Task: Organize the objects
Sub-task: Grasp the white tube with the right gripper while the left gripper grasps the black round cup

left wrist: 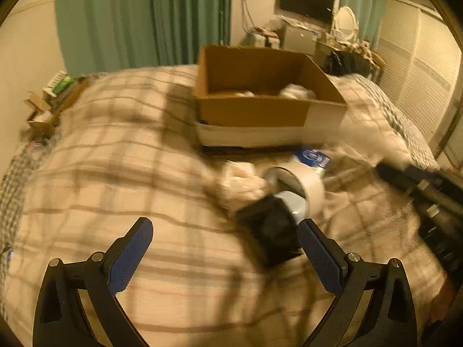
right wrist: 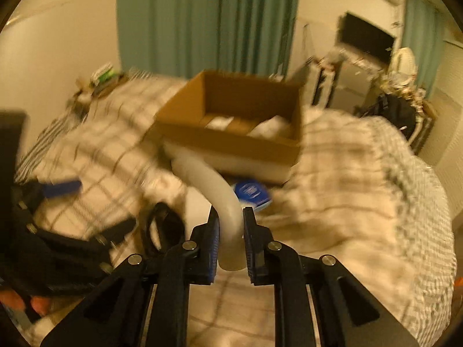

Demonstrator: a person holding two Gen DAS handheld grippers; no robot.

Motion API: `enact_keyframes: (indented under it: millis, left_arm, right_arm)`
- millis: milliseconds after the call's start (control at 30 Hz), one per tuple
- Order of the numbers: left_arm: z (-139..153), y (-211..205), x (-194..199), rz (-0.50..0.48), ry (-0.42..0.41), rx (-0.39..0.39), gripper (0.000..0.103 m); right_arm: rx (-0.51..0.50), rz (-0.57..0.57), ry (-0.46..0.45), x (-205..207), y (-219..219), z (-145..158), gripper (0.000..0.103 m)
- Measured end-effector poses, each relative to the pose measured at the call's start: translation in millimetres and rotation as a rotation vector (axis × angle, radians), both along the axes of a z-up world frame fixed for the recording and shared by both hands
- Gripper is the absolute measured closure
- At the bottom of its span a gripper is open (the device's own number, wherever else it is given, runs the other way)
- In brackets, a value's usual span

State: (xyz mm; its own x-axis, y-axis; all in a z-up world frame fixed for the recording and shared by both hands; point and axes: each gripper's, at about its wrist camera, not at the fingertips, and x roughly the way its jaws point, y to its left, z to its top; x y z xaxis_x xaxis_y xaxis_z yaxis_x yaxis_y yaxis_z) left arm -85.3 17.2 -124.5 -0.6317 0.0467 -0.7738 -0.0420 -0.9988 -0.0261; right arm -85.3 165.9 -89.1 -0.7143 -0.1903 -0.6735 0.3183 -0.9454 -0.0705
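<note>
An open cardboard box (left wrist: 254, 110) sits on the plaid bed with white items inside; it also shows in the right wrist view (right wrist: 231, 144). My right gripper (right wrist: 230, 225) is shut on a white tape roll (right wrist: 214, 190), holding it by its rim above the bed. In the left wrist view the tape roll (left wrist: 309, 182) hangs in front of the box, with the right gripper (left wrist: 272, 231) seen as a dark blurred block. My left gripper (left wrist: 225, 228) is open and empty above the bedspread. A blue-labelled packet (left wrist: 314, 157) lies near the box, also visible in the right wrist view (right wrist: 251, 192).
Crumpled white cloth (left wrist: 243, 179) lies left of the tape. A black cord loop (right wrist: 162, 228) lies on the bed. Green curtains (left wrist: 144, 17), a wall screen (left wrist: 306, 1) and a cluttered desk (left wrist: 341, 43) stand beyond the bed. Boxes (left wrist: 43, 107) are stacked at the far left.
</note>
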Motion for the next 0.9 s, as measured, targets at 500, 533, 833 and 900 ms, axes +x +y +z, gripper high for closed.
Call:
enact_keyframes:
  millis: [500,533,833,900]
  left_arm:
    - [-35,24,-26,-0.076,-0.140,0.005,0.093]
    - [-32,22,-23,-0.071,-0.132,0.008,0.094]
    - [9,10,6,-0.035,-0.024,0.011,0.095]
    - [19,8,12,-0.032,-0.003,0.031,0.095]
  right_arm:
    - [-0.043,-0.057,-0.027,-9,22,-4,0.089]
    - [-0.037,-0.056,-0.025,-7,21,-5,0.089]
    - [0.000,-0.068,0.008,16,13,7,0.089]
    - [0.002,-0.071,0.013,24,12,10,0.089]
